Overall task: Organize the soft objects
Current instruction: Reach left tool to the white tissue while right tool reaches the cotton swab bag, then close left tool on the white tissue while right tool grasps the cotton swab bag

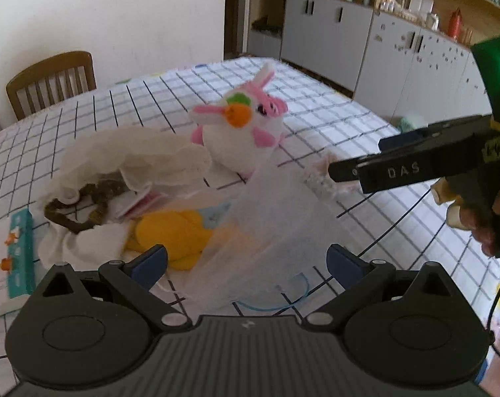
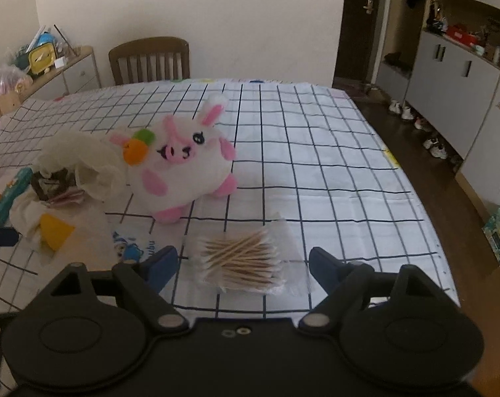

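Both tongs spread wide — right tongs (image 2: 241, 266) over a cotton-swab packet (image 2: 246, 261), left tongs (image 1: 246, 264) by a clear bag (image 1: 276, 228) — on the checked desk (image 2: 316, 165)

Motion-blurred clear bag (image 1: 270, 231) hiding yellow toy (image 1: 174, 235) partly
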A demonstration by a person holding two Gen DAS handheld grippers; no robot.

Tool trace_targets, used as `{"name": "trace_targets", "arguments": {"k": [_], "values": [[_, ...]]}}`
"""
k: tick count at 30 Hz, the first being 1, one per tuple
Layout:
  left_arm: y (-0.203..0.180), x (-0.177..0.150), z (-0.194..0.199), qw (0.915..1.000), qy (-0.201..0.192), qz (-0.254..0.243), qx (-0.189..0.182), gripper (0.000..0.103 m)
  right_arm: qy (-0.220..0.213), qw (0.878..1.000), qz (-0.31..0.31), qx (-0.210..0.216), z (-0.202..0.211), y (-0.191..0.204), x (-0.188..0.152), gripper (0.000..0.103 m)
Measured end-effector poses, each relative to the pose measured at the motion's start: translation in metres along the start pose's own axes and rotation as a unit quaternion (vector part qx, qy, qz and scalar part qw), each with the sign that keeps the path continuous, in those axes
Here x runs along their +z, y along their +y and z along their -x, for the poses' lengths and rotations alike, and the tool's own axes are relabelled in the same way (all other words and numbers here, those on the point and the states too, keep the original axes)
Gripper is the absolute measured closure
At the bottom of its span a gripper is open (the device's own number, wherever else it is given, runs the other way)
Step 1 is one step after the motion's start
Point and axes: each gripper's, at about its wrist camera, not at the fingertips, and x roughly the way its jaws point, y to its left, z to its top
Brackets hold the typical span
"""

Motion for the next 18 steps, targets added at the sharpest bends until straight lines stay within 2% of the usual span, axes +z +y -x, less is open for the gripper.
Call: {"name": "trace_targets", "arguments": {"k": [4, 9, 15, 18], "values": [[-0.001, -0.002, -0.014, 0.9999, 0.016, 0.0, 0.007, 0.001, 0.007, 1.0, 0.002, 0.016, -0.013, -0.004, 0.001, 0.009], [0.0, -0.003, -0.023, 0.9996, 0.028, 0.004, 0.007, 0.004, 0.032, 0.999, 0.005, 0.024, -0.032, -0.005, -0.002, 0.008], [0.001, -0.002, -0.03, 0.9987, 0.05, 0.006, 0.008, 0.022, 0.049, 0.999, -0.001, 0.022, -0.043, -0.006, -0.007, 0.008], [0.004, -0.001, -0.032, 0.9981, 0.06, 0.011, 0.01, 0.036, 0.049, 0.999, 0.0, 0.021, -0.043, -0.005, -0.008, 0.009]]}}
